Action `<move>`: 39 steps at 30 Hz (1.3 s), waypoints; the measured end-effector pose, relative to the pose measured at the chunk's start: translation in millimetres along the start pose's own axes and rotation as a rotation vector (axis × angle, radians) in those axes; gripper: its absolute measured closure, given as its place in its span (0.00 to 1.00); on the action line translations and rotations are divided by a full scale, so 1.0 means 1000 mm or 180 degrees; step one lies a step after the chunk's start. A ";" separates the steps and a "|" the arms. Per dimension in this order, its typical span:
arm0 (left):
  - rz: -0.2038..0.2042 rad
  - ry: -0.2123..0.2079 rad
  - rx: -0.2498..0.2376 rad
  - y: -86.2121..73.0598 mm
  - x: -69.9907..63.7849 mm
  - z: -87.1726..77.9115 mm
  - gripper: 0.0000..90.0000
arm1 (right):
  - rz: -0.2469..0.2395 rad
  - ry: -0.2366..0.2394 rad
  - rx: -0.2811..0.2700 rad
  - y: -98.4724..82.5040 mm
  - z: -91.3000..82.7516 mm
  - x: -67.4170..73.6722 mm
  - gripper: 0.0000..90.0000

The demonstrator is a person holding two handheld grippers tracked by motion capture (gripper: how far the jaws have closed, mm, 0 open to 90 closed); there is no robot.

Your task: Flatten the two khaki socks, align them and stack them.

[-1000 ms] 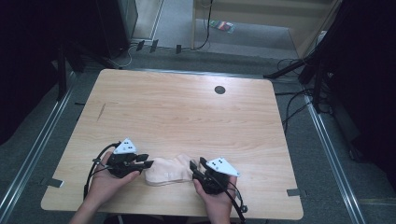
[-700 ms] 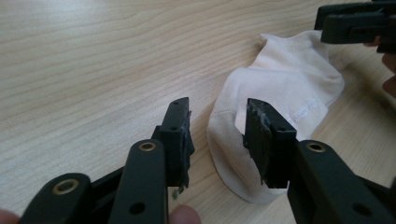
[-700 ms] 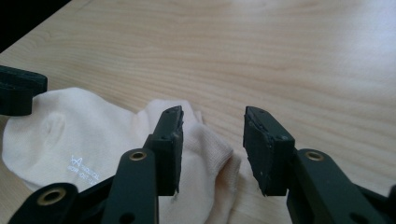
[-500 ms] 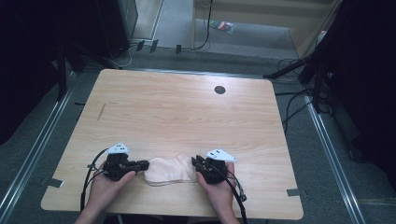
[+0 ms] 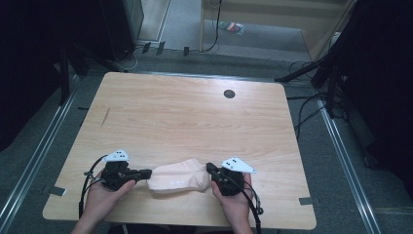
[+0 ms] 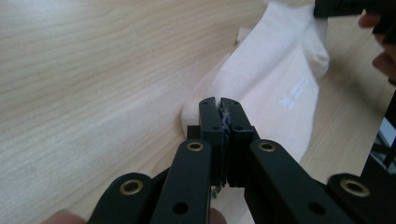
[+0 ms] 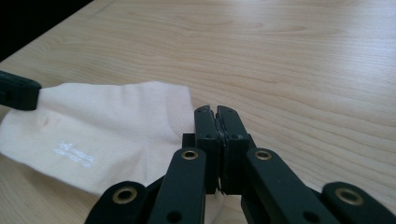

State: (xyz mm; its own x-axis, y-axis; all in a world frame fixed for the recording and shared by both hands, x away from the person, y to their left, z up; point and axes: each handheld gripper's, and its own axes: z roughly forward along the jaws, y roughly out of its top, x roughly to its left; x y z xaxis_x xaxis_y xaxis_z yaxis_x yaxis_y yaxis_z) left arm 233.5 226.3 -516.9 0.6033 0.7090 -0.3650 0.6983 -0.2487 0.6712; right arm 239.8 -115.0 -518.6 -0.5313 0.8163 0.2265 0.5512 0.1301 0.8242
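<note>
The pale peach fabric sock (image 5: 178,177) lies flat at the near edge of the light wooden desk (image 5: 195,117), its long axis running left to right. The left tool (image 5: 146,172) and right tool (image 5: 210,169) have just closed, each clamped on one end. Both bites look thin; pulling apart could slip the fabric free.
</note>
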 end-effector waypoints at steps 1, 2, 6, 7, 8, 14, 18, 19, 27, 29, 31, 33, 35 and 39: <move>0.0022 0.0048 0.0017 0.000 -0.001 0.000 1.00 | 0.0022 -0.0018 0.0021 0.000 -0.001 -0.001 0.99; 0.0022 0.0048 0.0017 0.000 -0.001 0.000 1.00 | 0.0022 -0.0018 0.0021 0.000 -0.001 -0.001 0.99; 0.0064 0.0137 0.0074 0.000 -0.001 -0.004 1.00 | 0.0040 -0.0122 0.0036 0.002 -0.004 -0.007 1.00; 0.0078 0.0127 0.0059 -0.001 0.000 -0.005 1.00 | 0.0035 -0.0113 0.0045 0.001 -0.004 -0.008 1.00; 0.0078 0.0127 0.0059 -0.001 0.000 -0.005 1.00 | 0.0035 -0.0113 0.0045 0.001 -0.004 -0.008 1.00; 0.0161 0.0114 0.0041 -0.004 -0.003 0.003 0.98 | -0.0053 0.0016 0.0190 -0.003 0.005 -0.005 0.99; 0.0156 0.0047 0.0075 -0.004 -0.003 0.007 0.85 | -0.0051 0.0010 0.0247 -0.005 0.011 -0.010 0.89; 0.0151 0.0048 0.0071 -0.005 -0.003 0.008 0.82 | -0.0033 0.0048 0.0248 -0.005 0.012 -0.011 0.84; -0.0046 -0.0005 -0.0133 -0.002 -0.002 0.004 0.77 | 0.0046 0.0041 0.0269 -0.004 0.009 -0.014 0.70; -0.0092 -0.0010 -0.0127 -0.002 -0.002 0.005 0.78 | 0.0120 0.0046 0.0301 -0.005 0.009 -0.015 0.70; -0.0094 -0.0001 -0.0061 -0.003 -0.004 0.009 0.78 | 0.0146 0.0036 0.0356 -0.007 0.011 -0.015 0.73; -0.0089 0.0069 0.0014 -0.004 -0.007 0.014 0.81 | 0.0146 0.0042 0.0391 -0.008 0.012 -0.014 0.77; -0.0050 0.0156 0.0062 -0.004 -0.009 0.018 0.85 | 0.0136 0.0051 0.0420 -0.009 0.014 -0.013 0.85; 0.0052 0.0369 0.0133 -0.006 -0.011 0.024 0.90 | 0.0132 0.0069 0.0497 -0.012 0.016 -0.010 0.92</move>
State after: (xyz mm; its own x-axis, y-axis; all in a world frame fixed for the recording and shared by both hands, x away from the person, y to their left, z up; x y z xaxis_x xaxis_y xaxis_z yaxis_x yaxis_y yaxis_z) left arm 231.5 204.3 -532.3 0.5678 0.7757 -0.2755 0.7057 -0.2864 0.6480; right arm 249.3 -115.8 -538.8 -0.5189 0.8107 0.2711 0.6653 0.1838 0.7236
